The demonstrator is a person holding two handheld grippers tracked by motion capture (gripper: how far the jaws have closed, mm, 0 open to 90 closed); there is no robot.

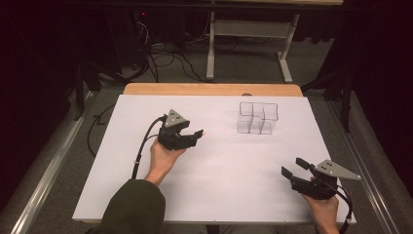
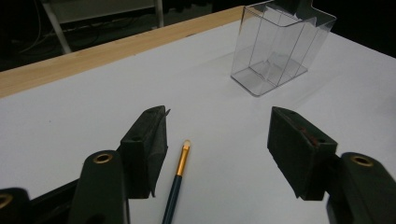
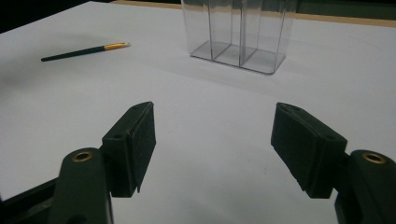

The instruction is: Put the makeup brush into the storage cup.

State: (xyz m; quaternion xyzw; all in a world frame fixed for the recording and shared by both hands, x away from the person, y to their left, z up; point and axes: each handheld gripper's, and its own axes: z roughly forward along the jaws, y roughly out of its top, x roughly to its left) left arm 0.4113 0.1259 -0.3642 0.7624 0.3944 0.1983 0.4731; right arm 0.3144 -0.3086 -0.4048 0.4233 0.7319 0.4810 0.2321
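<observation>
Fingers of the left gripper [image 2: 217, 154] gape, low over the white bench [image 1: 219, 165], astride a loose paintbrush [image 2: 178, 179] — near the clear organizer [image 1: 257, 118] — while the right gripper [image 1: 294, 168] rests open, empty.

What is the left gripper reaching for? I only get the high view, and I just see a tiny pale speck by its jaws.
Observer: A thin paintbrush. The left gripper view shows it lying on the table between the open jaws of the left gripper, not gripped.
Operator: What does it look like?
Observer: Dark green handle, gold collar, pale tip pointing roughly toward the clear box.
Operator: Anything in that box?
Observer: No. The right gripper view shows its compartments empty.
</observation>
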